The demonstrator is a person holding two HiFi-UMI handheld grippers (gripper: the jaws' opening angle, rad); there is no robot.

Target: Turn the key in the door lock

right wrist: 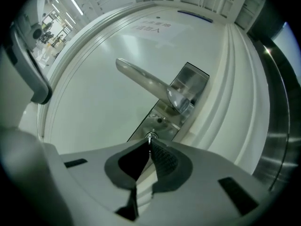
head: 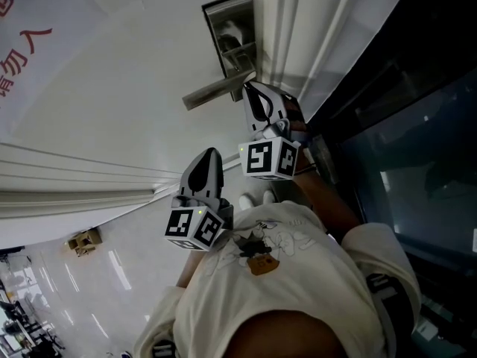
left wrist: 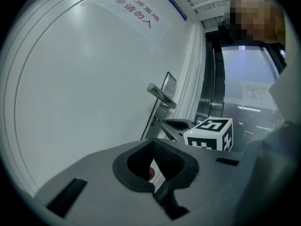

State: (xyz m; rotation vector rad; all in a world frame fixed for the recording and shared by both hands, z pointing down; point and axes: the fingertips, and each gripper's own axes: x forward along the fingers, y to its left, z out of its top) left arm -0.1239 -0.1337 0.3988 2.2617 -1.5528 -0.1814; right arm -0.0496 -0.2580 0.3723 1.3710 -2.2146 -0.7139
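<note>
A steel lock plate [head: 229,30] with a lever handle [head: 216,89] sits on the white door [head: 127,103]. In the right gripper view, the handle [right wrist: 141,79] juts left from the plate [right wrist: 190,81]. The small metal key [right wrist: 150,136] sticks out of the plate below it. My right gripper [right wrist: 149,144] is shut on the key's head, its tips [head: 252,89] right at the plate under the handle. My left gripper [head: 211,155] hangs lower, away from the door, jaws together and holding nothing [left wrist: 156,145]. From there I see the right gripper's marker cube [left wrist: 212,133].
A paper sign with red characters [left wrist: 136,12] is stuck on the door. The white door frame moulding [head: 298,36] runs beside the lock, with a dark glass panel [head: 406,148] beyond it. A cardboard box [head: 84,239] lies on the shiny floor. My cream shirt [head: 298,274] fills the bottom.
</note>
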